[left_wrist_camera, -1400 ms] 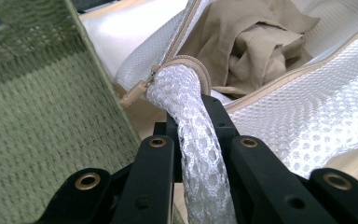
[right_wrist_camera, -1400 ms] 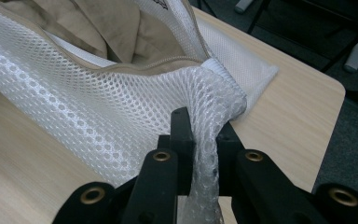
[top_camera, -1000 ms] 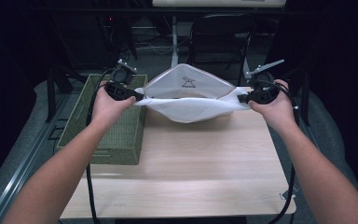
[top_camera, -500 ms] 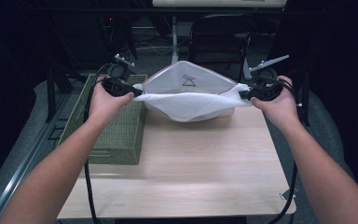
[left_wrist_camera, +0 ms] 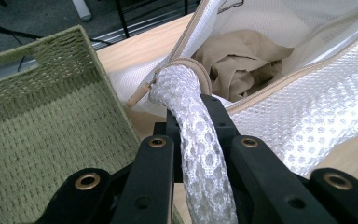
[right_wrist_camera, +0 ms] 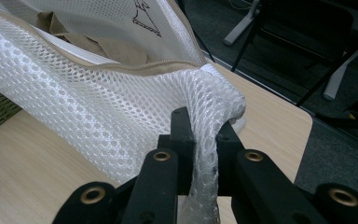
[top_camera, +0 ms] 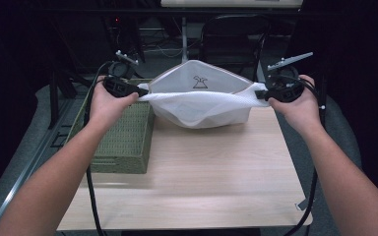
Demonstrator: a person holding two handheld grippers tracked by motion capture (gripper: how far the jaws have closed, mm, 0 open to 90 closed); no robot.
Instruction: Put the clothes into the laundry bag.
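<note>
The white mesh bag (top_camera: 199, 101) hangs stretched between the two claws above the far half of the counter (top_camera: 202, 182), its long axis running straight across from one hand to the other. Its zipped mouth faces up and gapes, and a tan cloth (left_wrist_camera: 242, 60) lies bunched inside. The belly of the bag sags toward the wood; whether it touches the counter I cannot tell.

Each end of the bag is gathered into a rope of mesh that runs back into a claw. The left claw (left_wrist_camera: 200, 140) is pressed together on the left corner, just below the zipper's end and its small tan pull (left_wrist_camera: 137, 95). The right claw (right_wrist_camera: 200, 135) pinches the opposite corner the same way. So the bag lies inward of each claw, between them, neither hand nearer than the other.

A green woven basket (top_camera: 123, 137) sits on the counter's left side, directly under the left hand (top_camera: 106, 105) and just beside the bag's left end. If the bag is meant for the basket, my judgement is that the move goes leftward and down, the right hand (top_camera: 300, 105) carrying its end across.
</note>
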